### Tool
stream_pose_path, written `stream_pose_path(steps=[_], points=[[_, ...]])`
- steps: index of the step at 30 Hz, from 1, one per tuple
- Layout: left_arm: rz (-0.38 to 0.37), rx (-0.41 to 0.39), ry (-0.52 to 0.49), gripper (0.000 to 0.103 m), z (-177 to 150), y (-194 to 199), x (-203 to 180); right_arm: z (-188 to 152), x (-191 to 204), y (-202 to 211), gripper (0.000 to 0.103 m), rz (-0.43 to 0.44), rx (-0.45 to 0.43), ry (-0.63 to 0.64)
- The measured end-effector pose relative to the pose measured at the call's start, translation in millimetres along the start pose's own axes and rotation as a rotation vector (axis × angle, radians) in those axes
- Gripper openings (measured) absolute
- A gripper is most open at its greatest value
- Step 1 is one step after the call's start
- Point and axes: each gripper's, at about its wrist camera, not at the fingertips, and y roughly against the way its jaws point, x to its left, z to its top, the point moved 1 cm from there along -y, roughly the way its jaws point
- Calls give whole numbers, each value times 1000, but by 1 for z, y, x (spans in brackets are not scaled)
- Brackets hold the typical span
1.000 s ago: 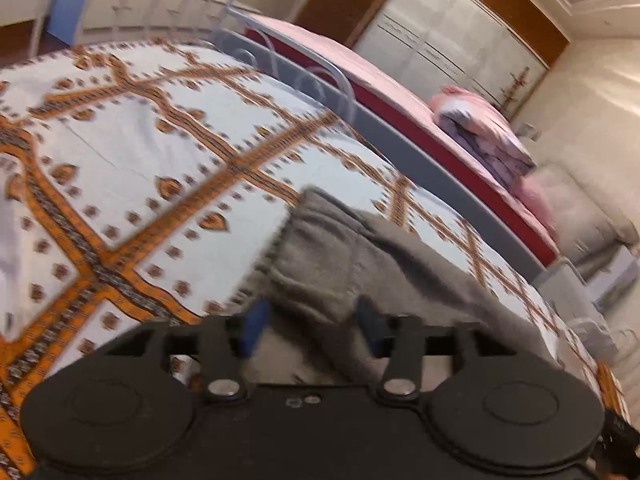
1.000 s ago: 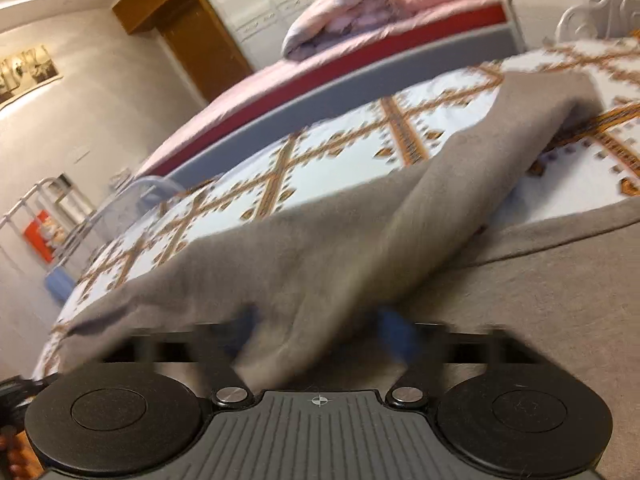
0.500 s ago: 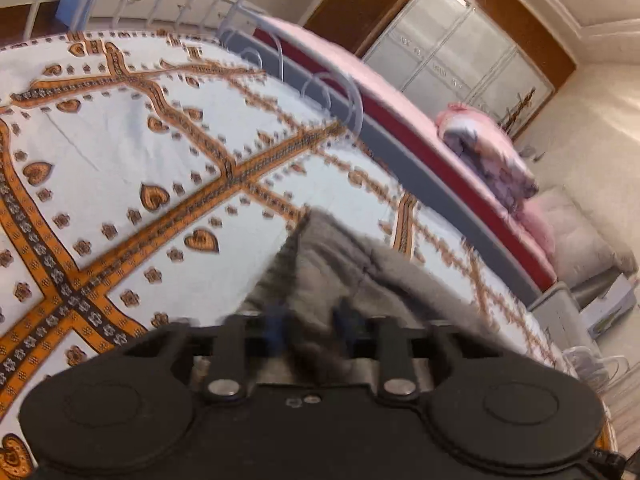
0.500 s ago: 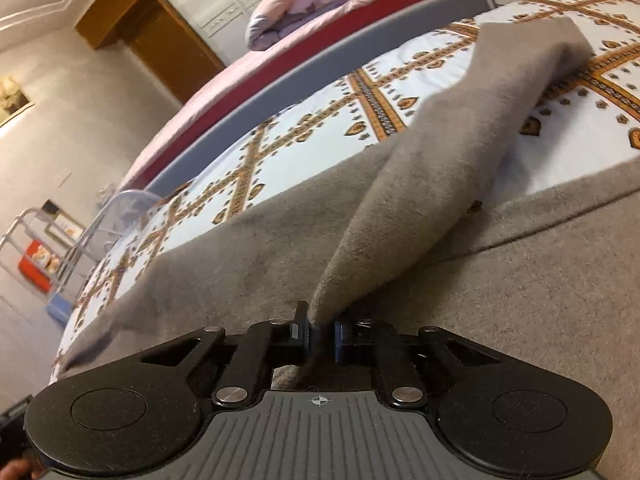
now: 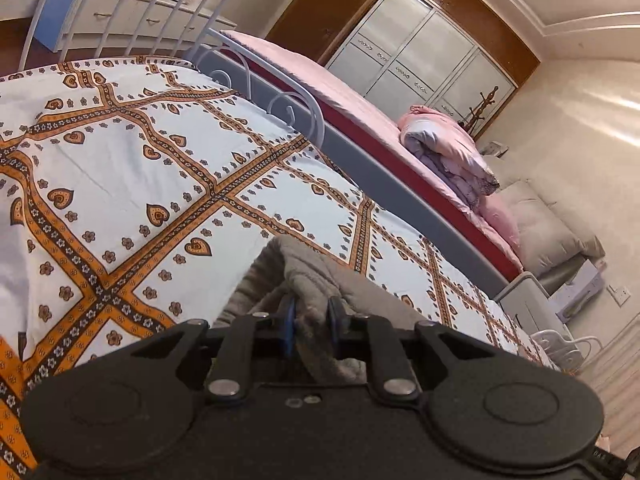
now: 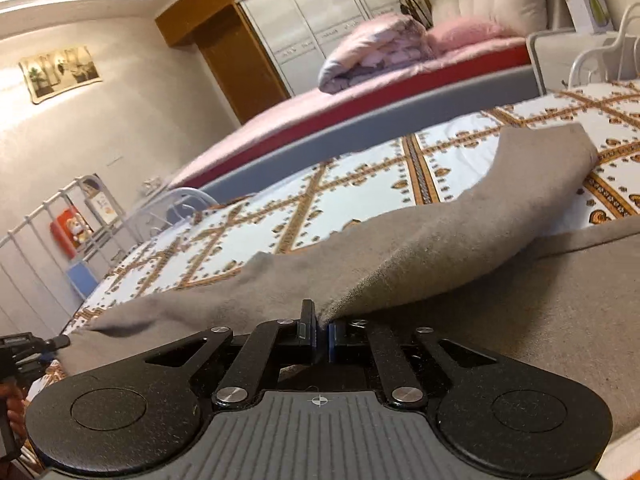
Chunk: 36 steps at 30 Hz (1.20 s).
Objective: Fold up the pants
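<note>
Grey fleecy pants (image 6: 420,240) bunched in both grippers, L (image 5: 311,320) & R (image 6: 321,332).

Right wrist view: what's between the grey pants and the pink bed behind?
Past the grey fleece pants lies bare white-and-orange patterned bedsheet, then the pink bed's grey side rail. Shows in the right wrist view.

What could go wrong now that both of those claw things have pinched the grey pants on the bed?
The right gripper holds only a thin edge of the grey pants, so the cloth could slip out when pulled. The left gripper has a bunched wad between its fingers, which may leave wrinkles or catch extra layers in the fold. Dragging the pants might also rumple the patterned bedsheet underneath.
</note>
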Motion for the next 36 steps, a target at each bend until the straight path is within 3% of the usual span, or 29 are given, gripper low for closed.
stream_pose_path(steps=[2,5,6,10,12,15,16,17,23,25,27,30,36], points=[[64,36,-24,7,-6,-9,6,-1,-3,3,6,7,11,-16],[107,61,-29,7,-12,-22,19,-24,-8,-26,6,-55,169,40],[99,38,-17,2,-9,-18,20,-32,-11,-34,6,-78,224,50],[89,-87,-8,0,17,8,20,-26,-10,-20,6,-35,150,22],[65,-59,28,0,22,15,27,-22,-6,-14,6,-16,122,27],[79,8,21,0,5,19,25,-24,-8,-19,6,-32,141,35],[71,22,23,13,-3,21,23,-26,-12,-19,6,-29,139,19],[68,27,23,16,-10,23,21,-27,-14,-18,6,-27,131,6],[107,72,68,18,-29,13,19,-30,-14,-11,11,-44,114,-13],[96,74,93,25,-29,11,19,-28,-16,-9,11,-40,116,-34],[100,74,108,29,-29,7,19,-27,-17,-5,17,-35,109,-55],[99,87,138,29,-26,-5,20,-27,-19,-4,40,-42,98,-70],[83,81,141,29,-28,-4,8,-24,-29,-9,43,-55,88,-137]])
